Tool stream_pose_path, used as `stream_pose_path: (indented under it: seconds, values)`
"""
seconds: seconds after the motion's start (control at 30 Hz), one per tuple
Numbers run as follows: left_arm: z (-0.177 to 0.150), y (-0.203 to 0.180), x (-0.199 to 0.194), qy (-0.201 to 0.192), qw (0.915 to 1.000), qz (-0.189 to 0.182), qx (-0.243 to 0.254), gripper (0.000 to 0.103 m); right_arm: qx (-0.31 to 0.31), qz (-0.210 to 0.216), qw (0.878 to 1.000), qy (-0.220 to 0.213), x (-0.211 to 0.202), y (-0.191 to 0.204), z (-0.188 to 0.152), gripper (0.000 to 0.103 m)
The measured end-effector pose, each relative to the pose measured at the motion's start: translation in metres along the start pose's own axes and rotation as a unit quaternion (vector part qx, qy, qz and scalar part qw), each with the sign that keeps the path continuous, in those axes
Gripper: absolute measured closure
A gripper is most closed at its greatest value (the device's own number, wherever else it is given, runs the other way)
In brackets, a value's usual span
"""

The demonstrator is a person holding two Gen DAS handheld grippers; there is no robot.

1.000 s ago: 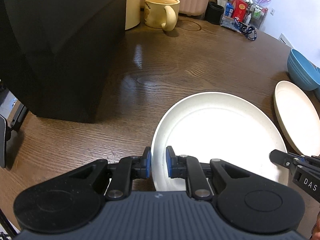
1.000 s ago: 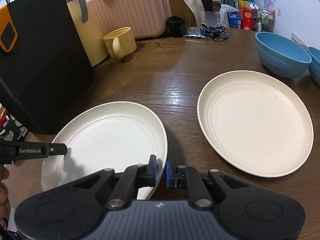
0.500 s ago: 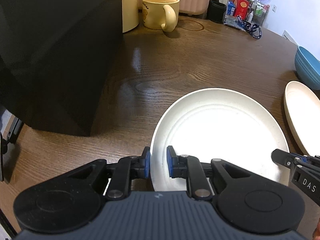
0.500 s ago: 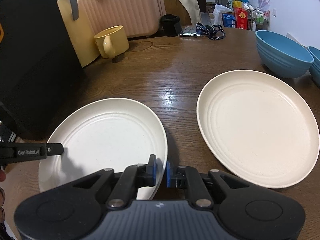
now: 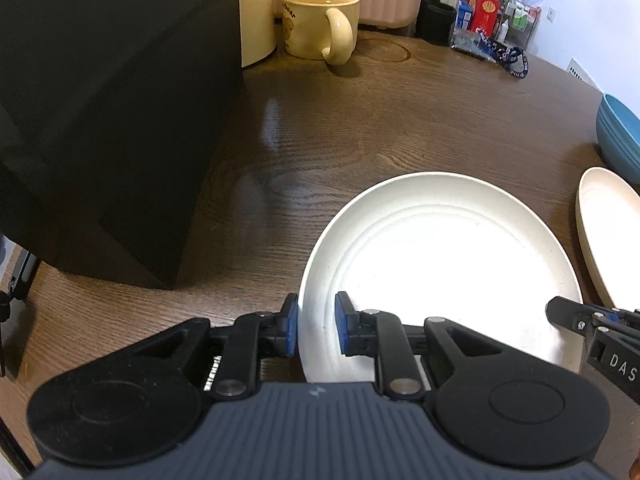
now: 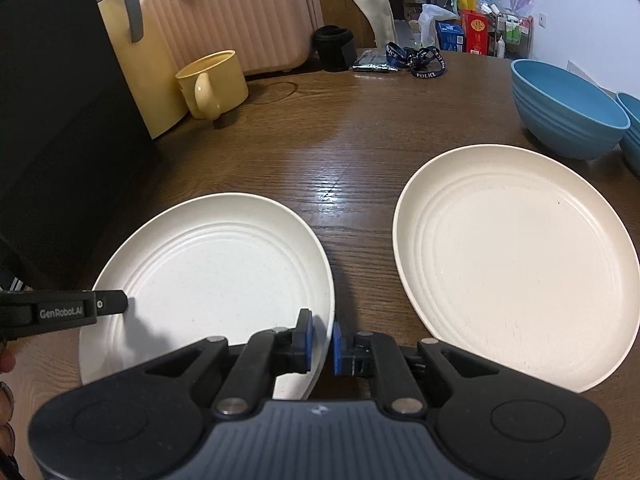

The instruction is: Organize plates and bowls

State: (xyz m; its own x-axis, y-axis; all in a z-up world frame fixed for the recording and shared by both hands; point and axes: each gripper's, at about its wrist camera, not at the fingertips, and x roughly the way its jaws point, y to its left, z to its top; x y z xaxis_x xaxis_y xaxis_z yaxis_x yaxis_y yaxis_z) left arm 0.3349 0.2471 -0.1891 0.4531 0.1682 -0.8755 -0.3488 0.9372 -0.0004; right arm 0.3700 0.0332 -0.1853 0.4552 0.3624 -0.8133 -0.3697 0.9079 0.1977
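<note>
A cream plate [image 5: 440,256] [image 6: 216,272] lies low over the brown table, with a gripper at each side. My left gripper [image 5: 316,328] straddles its left rim. Its jaws are opening: the outer pad sits beside the rim and the inner pad stands over the plate's inside. One of the left gripper's fingers [image 6: 108,304] shows in the right wrist view. My right gripper [image 6: 320,340] is shut on the plate's right rim, and its fingertip [image 5: 576,320] shows in the left wrist view. A second cream plate [image 6: 512,264] [image 5: 604,224] lies flat to the right. Behind it stand a blue bowl [image 6: 564,108] and another blue bowl [image 6: 632,128].
A tall black box [image 5: 100,120] [image 6: 52,140] stands close on the left. A yellow mug [image 5: 316,24] [image 6: 212,84] sits at the back beside a pale yellow container. A pink suitcase [image 6: 240,12] and a lanyard [image 6: 420,60] are at the far edge.
The left gripper's pads have spread a little around the plate rim, and that hand has shifted slightly toward the black box. The right wrist view is nearly unchanged.
</note>
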Motion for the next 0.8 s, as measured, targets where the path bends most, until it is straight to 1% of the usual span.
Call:
stream_pose_path:
  seconds: [0.07,0.13,0.17,0.2,0.23,0.27,0.3,0.33,0.37,0.4,0.47,0.5,0.53,0.6,0.67,0.77,0.8]
  values:
    - [0.001,-0.001,-0.001,0.003,1.0000,0.001,0.005,0.081,0.003,0.000,1.000,0.010,0.002,0.000,0.003,0.089]
    - [0.001,-0.003,-0.002,0.003,0.9999,0.003,0.010,0.068,0.004,-0.004,1.000,0.015,0.002,0.001,0.005,0.087]
    - [0.002,-0.003,-0.002,0.002,0.9999,0.006,0.011,0.064,0.005,-0.003,1.000,0.017,0.003,0.000,0.005,0.086]
    - [0.003,-0.003,-0.003,0.000,0.9999,0.011,0.013,0.054,0.007,-0.002,1.000,0.019,0.003,0.000,0.005,0.082]
    - [0.003,-0.003,-0.004,-0.002,0.9998,0.013,0.014,0.050,0.010,-0.002,1.000,0.020,0.003,0.000,0.005,0.074]
    - [0.004,-0.003,-0.006,-0.004,0.9998,0.014,0.014,0.048,0.012,-0.002,1.000,0.019,0.002,-0.001,0.006,0.069]
    - [0.005,-0.002,-0.008,-0.004,0.9998,0.015,0.013,0.042,0.013,-0.001,1.000,0.018,0.000,-0.001,0.006,0.060]
    - [0.005,-0.001,-0.010,-0.005,0.9998,0.016,0.012,0.032,0.015,0.000,1.000,0.017,-0.001,-0.002,0.006,0.052]
    - [0.006,0.000,-0.013,-0.009,0.9998,0.018,0.010,0.026,0.015,0.002,1.000,0.016,-0.004,-0.003,0.006,0.048]
    - [0.006,0.000,-0.016,-0.013,0.9997,0.019,0.009,0.020,0.016,0.004,1.000,0.015,-0.006,-0.003,0.007,0.042]
    - [0.007,0.000,-0.022,-0.019,0.9996,0.018,0.010,0.015,0.018,0.011,1.000,0.012,-0.012,-0.004,0.008,0.037]
    - [0.008,0.000,-0.026,-0.020,0.9996,0.020,0.010,0.007,0.018,0.014,1.000,0.011,-0.015,-0.004,0.008,0.031]
    - [0.008,0.000,-0.029,-0.022,0.9994,0.025,0.010,0.000,0.019,0.015,1.000,0.010,-0.017,-0.004,0.009,0.023]
    - [0.008,-0.001,-0.037,-0.029,0.9992,0.026,0.011,0.000,0.022,0.020,1.000,0.008,-0.024,-0.005,0.009,0.015]
    - [0.008,-0.002,-0.044,-0.032,0.9991,0.025,0.012,0.000,0.027,0.023,0.999,0.008,-0.030,-0.006,0.009,0.014]
    - [0.008,-0.004,-0.056,-0.037,0.9989,0.024,0.013,0.000,0.036,0.035,0.999,0.013,-0.038,-0.009,0.009,0.007]
    - [0.007,-0.004,-0.061,-0.040,0.9989,0.021,0.013,0.000,0.037,0.036,0.999,0.012,-0.042,-0.010,0.008,0.001]
